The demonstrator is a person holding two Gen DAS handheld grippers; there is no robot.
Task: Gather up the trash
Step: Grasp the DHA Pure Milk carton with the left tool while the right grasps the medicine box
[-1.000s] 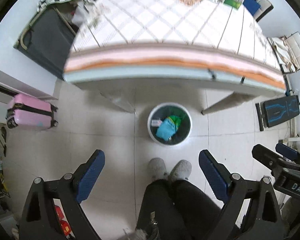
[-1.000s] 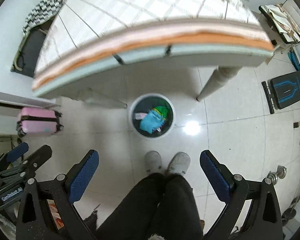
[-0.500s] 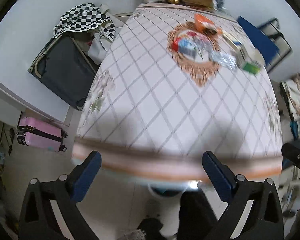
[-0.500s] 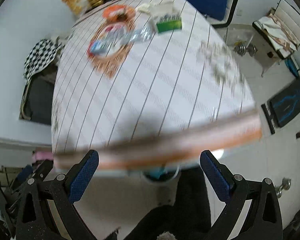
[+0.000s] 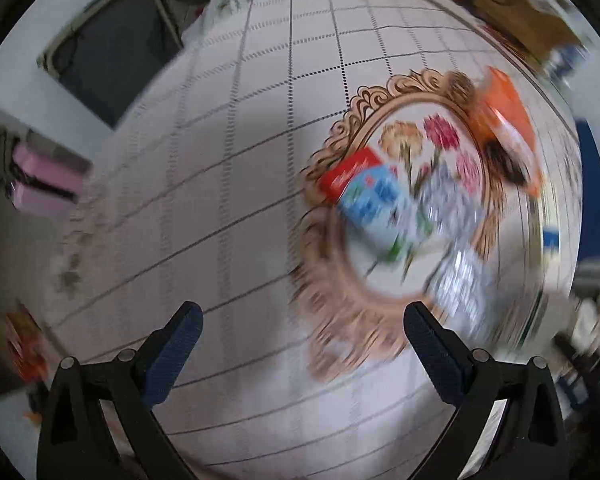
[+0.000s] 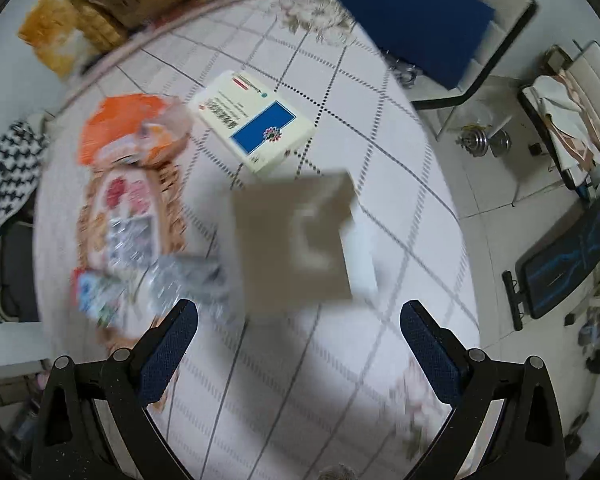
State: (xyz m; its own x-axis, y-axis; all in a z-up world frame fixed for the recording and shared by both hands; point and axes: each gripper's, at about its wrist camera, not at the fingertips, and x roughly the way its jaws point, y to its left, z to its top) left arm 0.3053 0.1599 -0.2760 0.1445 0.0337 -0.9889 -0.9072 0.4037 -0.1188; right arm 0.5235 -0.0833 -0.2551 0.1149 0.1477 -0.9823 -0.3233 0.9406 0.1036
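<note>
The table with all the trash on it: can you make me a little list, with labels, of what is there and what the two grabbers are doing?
surface: table under a checked cloth
trash left on it: orange bag, white and blue box, brown flat box, silvery wrapper, red and blue packet
left gripper: fingers wide apart, nothing between them, above the cloth
right gripper: fingers wide apart, nothing held, just short of the brown flat box
picture quality: blurred, so labels cannot be read
</note>
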